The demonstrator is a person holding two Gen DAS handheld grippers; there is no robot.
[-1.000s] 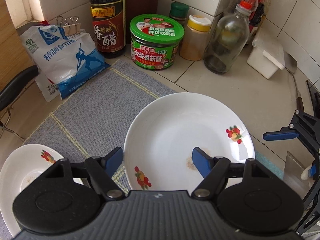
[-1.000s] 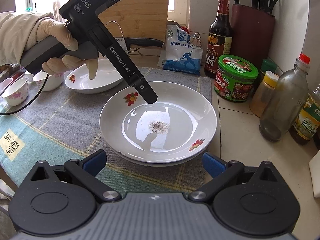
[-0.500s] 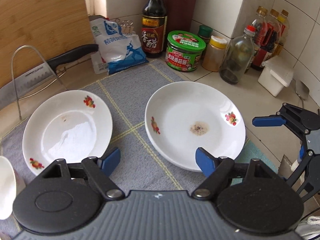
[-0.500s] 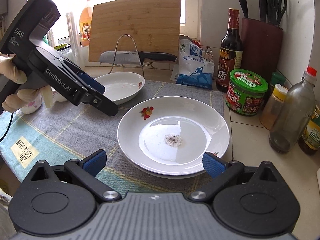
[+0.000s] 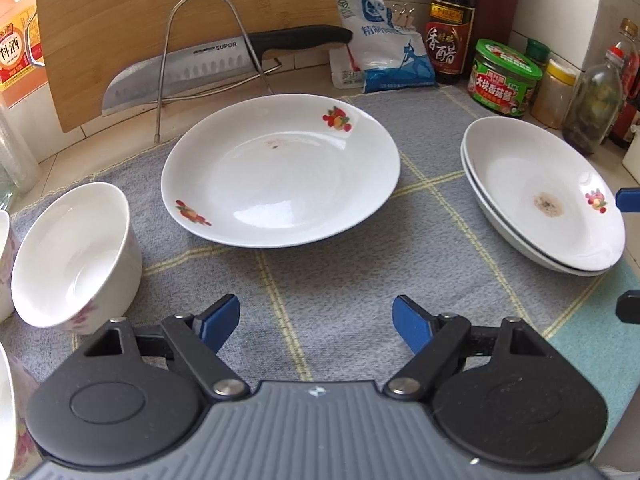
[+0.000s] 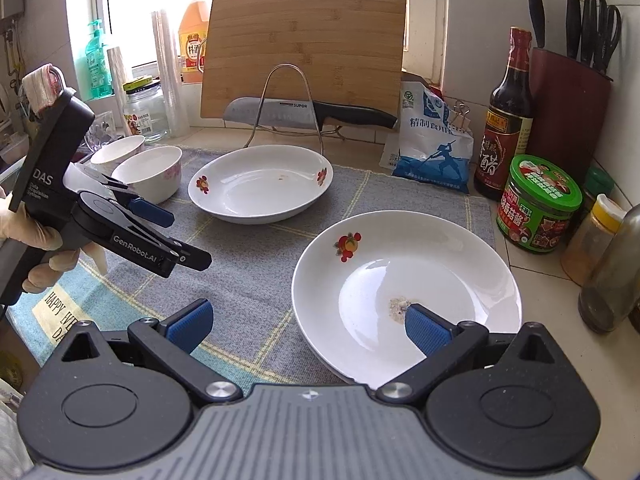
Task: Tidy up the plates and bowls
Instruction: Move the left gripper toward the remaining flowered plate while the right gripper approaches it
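Note:
A single white plate (image 5: 280,168) with fruit prints lies on the grey mat (image 5: 340,280), in front of my open, empty left gripper (image 5: 316,324). A stack of two plates (image 5: 540,196) sits at the right; the top one has a brown stain. A white bowl (image 5: 76,256) stands at the left. In the right wrist view, my open, empty right gripper (image 6: 308,324) hovers at the stack's (image 6: 408,288) near edge. The single plate (image 6: 260,184), two bowls (image 6: 148,174) and the left gripper (image 6: 168,236) show there too.
A knife (image 5: 224,60) rests on a wire rack before a cutting board (image 5: 180,12). A salt bag (image 5: 384,56), vinegar bottle (image 5: 450,24), green jar (image 5: 506,78) and bottles line the back right. A knife block (image 6: 568,104) stands by the wall.
My left gripper has drawn back and swung left, from over the stacked plates to facing the single plate. My right gripper has shifted left, so the stack now sits at its right finger.

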